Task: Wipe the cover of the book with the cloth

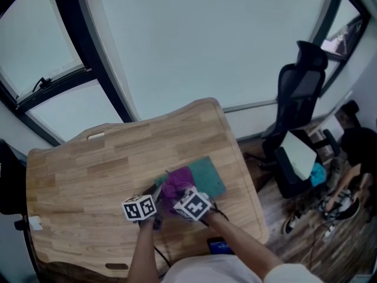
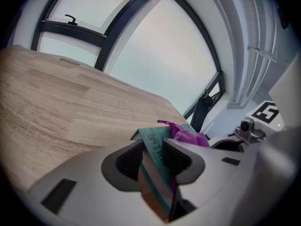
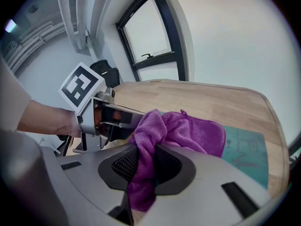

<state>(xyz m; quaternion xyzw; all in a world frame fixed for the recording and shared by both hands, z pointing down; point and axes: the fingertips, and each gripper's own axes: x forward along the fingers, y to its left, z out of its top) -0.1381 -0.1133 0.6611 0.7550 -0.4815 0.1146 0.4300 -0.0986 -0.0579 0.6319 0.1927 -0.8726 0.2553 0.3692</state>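
Between the jaws of the left gripper (image 2: 152,160): book (image 2: 154,144), teal cover, clamped by its near edge, both pads pressed on it. Lettering along the gripped edge reads "MIR"; the rest is hidden behind the pad.

Between the jaws of the right gripper (image 3: 148,166): cloth (image 3: 188,133), purple, microfibre. The jaws pinch a gathered fold of it, and the loose part is spread ahead of the gripper over the near part of the book's cover. Faint marks show on the bare cover beyond the cloth, too dim to read.

On the grippers: left marker cube (image 1: 139,207) and right marker cube (image 1: 193,204), each with black-and-white square code patterns.

Under both grippers: worktop (image 1: 88,175), pale wood grain, rounded corners. The book lies right of its middle.

Beyond the grippers: large windows (image 1: 206,34) with dark frames.

To the right of the right gripper, off the worktop: black office chair (image 1: 297,99) on a wood-plank floor (image 1: 294,240).
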